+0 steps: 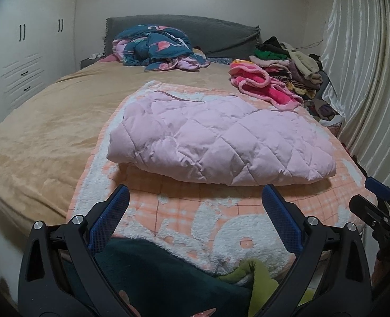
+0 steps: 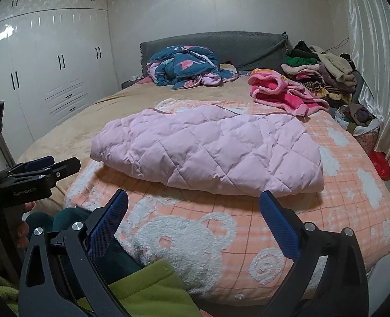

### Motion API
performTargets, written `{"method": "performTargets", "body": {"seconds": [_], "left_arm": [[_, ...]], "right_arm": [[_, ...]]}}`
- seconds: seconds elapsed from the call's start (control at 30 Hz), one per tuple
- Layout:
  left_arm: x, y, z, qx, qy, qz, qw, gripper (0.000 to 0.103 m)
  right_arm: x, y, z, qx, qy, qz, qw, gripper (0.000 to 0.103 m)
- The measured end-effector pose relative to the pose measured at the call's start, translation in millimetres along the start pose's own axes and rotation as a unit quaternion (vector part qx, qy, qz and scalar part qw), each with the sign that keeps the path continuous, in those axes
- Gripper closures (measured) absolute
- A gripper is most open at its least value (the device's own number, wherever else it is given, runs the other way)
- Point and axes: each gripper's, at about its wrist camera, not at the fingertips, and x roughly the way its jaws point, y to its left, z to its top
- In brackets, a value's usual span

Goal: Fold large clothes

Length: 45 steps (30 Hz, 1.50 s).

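Note:
A pale pink quilted coat [image 1: 221, 140] [image 2: 210, 148] lies folded into a thick bundle on an orange-and-white bear-pattern blanket [image 1: 184, 219] [image 2: 195, 232] spread over the bed. My left gripper [image 1: 195, 198] hangs open at the blanket's near edge, short of the coat, nothing between its blue pads. In the right wrist view my right gripper [image 2: 193, 202] is open too, just in front of the coat's near fold and apart from it. Each gripper shows in the other's view: the right gripper [image 1: 380, 206] at the far right, the left gripper [image 2: 40, 169] at the far left.
A teal flamingo-print duvet [image 1: 157, 47] is bunched by the grey headboard [image 1: 221, 34]. A bright pink fleece [image 1: 263, 84] and a stack of folded clothes [image 1: 292, 66] sit at the back right. White wardrobes [image 2: 49, 74] stand left, a curtain [image 1: 366, 79] right. Green and dark fabric [image 2: 147, 288] lies below.

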Motion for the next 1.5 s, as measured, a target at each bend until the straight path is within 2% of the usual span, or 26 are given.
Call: {"method": "performTargets", "body": {"seconds": [1.5], "left_arm": [[0.7, 0.6, 2.0, 0.015, -0.001, 0.01, 0.9998, 0.009]], "right_arm": [[0.6, -0.4, -0.6, 0.007, 0.002, -0.004, 1.0, 0.004]]}}
